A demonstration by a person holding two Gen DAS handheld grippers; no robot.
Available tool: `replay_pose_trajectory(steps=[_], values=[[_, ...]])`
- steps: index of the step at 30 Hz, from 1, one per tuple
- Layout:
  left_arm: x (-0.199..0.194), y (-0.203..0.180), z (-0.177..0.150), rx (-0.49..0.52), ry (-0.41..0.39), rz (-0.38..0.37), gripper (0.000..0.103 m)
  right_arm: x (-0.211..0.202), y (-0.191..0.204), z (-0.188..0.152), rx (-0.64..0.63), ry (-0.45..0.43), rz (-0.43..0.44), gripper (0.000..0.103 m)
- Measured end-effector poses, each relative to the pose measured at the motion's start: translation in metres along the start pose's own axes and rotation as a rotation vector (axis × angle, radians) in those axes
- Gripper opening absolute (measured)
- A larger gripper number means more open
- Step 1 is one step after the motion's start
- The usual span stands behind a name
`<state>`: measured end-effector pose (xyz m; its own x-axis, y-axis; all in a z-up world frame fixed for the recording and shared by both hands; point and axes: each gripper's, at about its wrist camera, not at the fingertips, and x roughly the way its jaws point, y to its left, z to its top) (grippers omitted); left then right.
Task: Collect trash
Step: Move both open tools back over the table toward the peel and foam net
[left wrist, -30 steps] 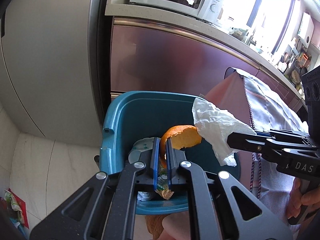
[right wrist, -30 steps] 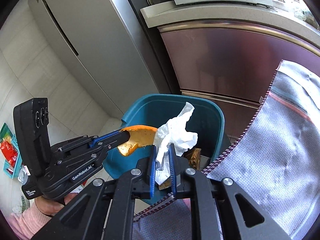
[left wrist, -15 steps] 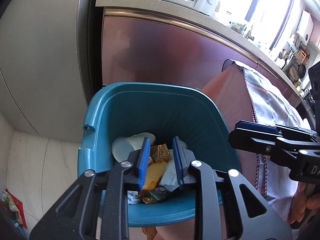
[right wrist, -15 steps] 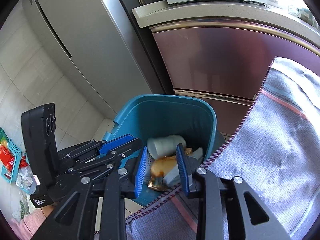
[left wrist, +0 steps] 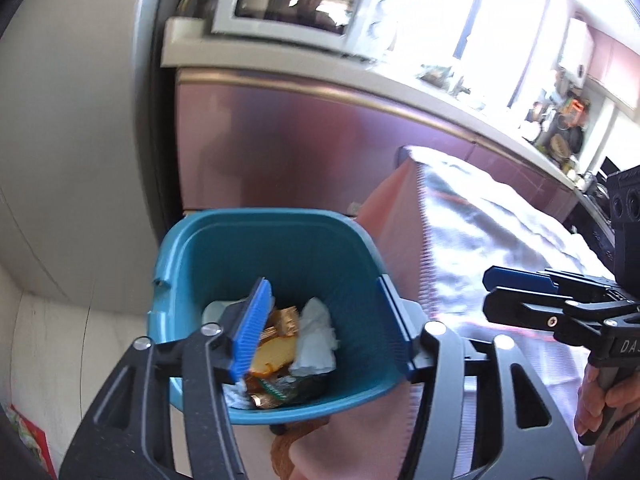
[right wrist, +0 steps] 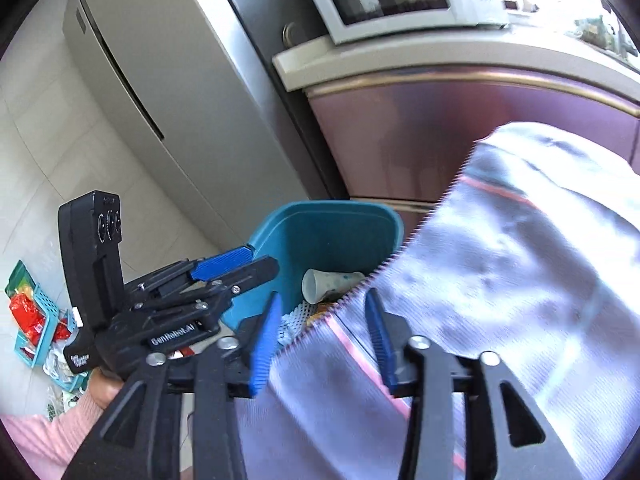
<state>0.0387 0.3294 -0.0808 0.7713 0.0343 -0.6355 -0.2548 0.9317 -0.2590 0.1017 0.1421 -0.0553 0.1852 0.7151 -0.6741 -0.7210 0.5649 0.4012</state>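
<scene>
Lettering on the grippers is the only writing that reads: "GenRobot.AI" in white on the body of the left gripper (right wrist: 236, 266) as the right wrist camera sees it, and "DA", cut off by the frame edge, on the right gripper (left wrist: 490, 290) in the left wrist view. A smaller label low on the left gripper's handle is too blurred to read.

Both sets of jaws have just been opening and now stand apart with nothing between the pads. A second ago the left gripper pinched an orange peel (left wrist: 274, 354) and the right one a crumpled tissue (left wrist: 316, 338); both now lie in the blue bin (left wrist: 192, 256). The peel lies near the middle of the heap, the tissue touching it on its right, with gold wrappers (left wrist: 284, 320) behind and below them. A paper cup (right wrist: 328, 284) lies on its side toward the bin's back wall.

The left gripper hangs over the bin's near rim, its blue pads framing the trash. The right gripper is over the cloth (right wrist: 520, 260) that drapes just right of the bin, near that edge of the bin. Compared with half a second ago, both views have pulled back from the bin and the jaws are wider. A hand (left wrist: 600, 396) grips the right gripper's handle; a pink sleeve (right wrist: 44, 436) shows under the left one.
</scene>
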Motion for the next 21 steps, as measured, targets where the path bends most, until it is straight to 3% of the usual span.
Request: replay_pose_trajectory(steps=[3, 8, 13, 21], values=[[-0.013, -0.022, 0.004, 0.043, -0.036, -0.036, 0.079, -0.035, -0.014, -0.01, 0.027, -0.058, -0.031, 0.045], [-0.028, -0.069, 0.009, 0.131, -0.081, -0.117, 0.091, -0.095, -0.044, -0.032, 0.092, -0.154, -0.129, 0.047], [-0.028, -0.123, 0.009, 0.182, -0.087, -0.216, 0.094, -0.149, -0.084, -0.058, 0.183, -0.22, -0.242, 0.047], [-0.009, -0.217, -0.01, 0.294, -0.02, -0.354, 0.094, -0.22, -0.143, -0.096, 0.303, -0.307, -0.387, 0.047]])
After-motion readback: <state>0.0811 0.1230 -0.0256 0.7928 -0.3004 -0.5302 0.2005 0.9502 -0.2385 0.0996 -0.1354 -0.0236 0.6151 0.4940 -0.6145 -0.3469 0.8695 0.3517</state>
